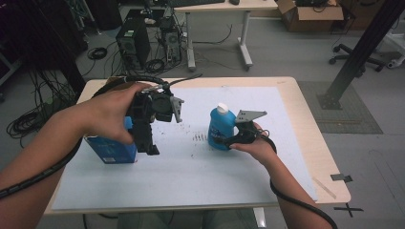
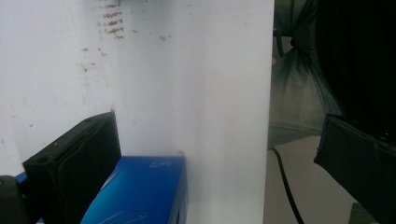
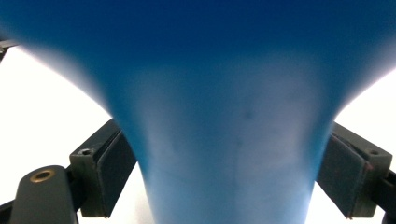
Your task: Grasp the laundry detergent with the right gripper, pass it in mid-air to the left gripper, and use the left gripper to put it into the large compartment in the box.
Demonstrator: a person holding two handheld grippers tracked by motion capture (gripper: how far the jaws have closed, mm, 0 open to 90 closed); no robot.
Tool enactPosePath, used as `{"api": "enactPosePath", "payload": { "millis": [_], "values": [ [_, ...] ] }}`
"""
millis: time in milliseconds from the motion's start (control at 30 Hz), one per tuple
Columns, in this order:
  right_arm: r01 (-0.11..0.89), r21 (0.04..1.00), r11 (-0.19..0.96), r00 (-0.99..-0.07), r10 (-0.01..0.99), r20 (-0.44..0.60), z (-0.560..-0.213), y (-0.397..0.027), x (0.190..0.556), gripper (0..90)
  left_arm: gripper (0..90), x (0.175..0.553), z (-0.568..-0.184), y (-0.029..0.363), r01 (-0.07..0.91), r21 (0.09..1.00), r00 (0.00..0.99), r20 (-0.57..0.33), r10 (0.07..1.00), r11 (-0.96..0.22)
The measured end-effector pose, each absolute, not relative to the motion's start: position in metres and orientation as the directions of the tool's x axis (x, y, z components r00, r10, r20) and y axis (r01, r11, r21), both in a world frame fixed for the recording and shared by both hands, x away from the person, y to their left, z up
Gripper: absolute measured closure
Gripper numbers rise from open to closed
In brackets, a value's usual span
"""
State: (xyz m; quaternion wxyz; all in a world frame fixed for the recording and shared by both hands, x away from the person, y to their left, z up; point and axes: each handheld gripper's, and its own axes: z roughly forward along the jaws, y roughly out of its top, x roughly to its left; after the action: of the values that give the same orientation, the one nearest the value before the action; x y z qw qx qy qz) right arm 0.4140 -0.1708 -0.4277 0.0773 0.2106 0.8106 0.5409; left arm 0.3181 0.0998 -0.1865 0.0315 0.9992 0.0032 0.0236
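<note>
Right gripper clamping blue bottle, label unreadable

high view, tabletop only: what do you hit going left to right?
blue box → left gripper → dark smudges on the white sheet → blue bottle with a white cap → right gripper, its jaws on either side of the bottle
</note>
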Motion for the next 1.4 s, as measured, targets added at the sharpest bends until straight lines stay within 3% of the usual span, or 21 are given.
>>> {"api": "enactPosePath", "payload": {
  "millis": [333,867,1400],
  "values": [
    [0.253,0.914,0.316,-0.893,0.439,0.095,-0.4311,-0.1737,0.4124,20.7,0.2,0.3183,-0.1868,0.0991,0.001,0.06,0.999,0.049,0.003,-0.998],
    [0.217,0.922,0.321,-0.896,0.44,0.058,-0.4342,-0.1711,0.4101,38.8,0.2,0.3182,-0.1869,0.0997,0.004,0.063,0.999,0.052,0.007,-0.998],
    [0.187,0.931,0.314,-0.898,0.439,0.033,-0.4354,-0.1702,0.4075,43.1,0.2,0.3189,-0.1889,0.0977,0.001,0.061,0.999,0.05,0.004,-0.998]
  ]
}}
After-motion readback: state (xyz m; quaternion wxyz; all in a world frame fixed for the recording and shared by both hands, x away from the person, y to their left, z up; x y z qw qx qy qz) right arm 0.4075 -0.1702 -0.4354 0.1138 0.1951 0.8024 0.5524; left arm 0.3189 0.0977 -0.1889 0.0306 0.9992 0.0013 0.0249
